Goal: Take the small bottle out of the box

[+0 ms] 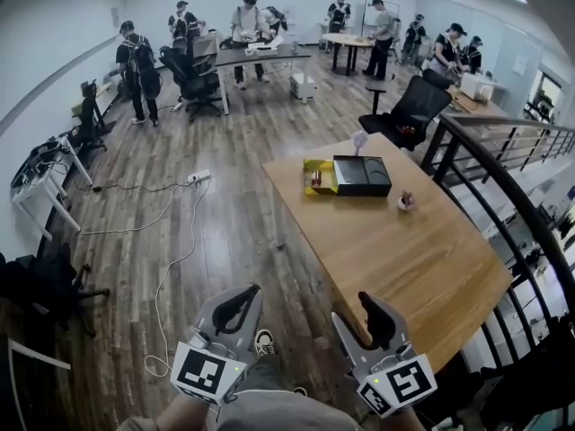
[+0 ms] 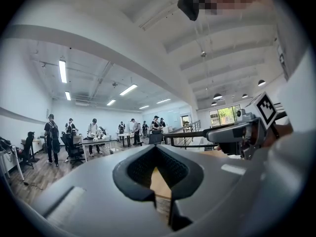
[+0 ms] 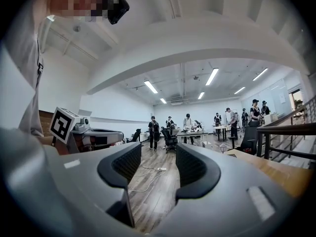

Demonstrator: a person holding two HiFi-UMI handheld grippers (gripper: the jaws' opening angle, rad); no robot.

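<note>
Progress report: basically nothing's done yet. The box (image 1: 362,176) sits toward the far end of the wooden table (image 1: 422,268), a black part right beside a yellow part. A little dark-reddish thing stands in the yellow part, and I'm taking that to be the small bottle (image 1: 316,180) (too tiny from here to swear to it). So it's in the box, untouched, and well apart from both my tongs, which are back at the table's near corner.

My left tongs (image 2: 157,149) have their tips together with nothing caught between them; only a bit of table shows through the hollow behind the pads. My right tongs (image 3: 158,157) are spread wide and empty, with just floor and a trailing cable visible between the jaws.

What's left, as I see it: get over to the box, close on the bottle and lift it out. All of it, really.

Writing-wise, there's nothing I can read. The box shows no legible label from this far off, and the marker cubes (image 1: 208,373) on the tongs carry only black-and-white square patterns, no letters.
</note>
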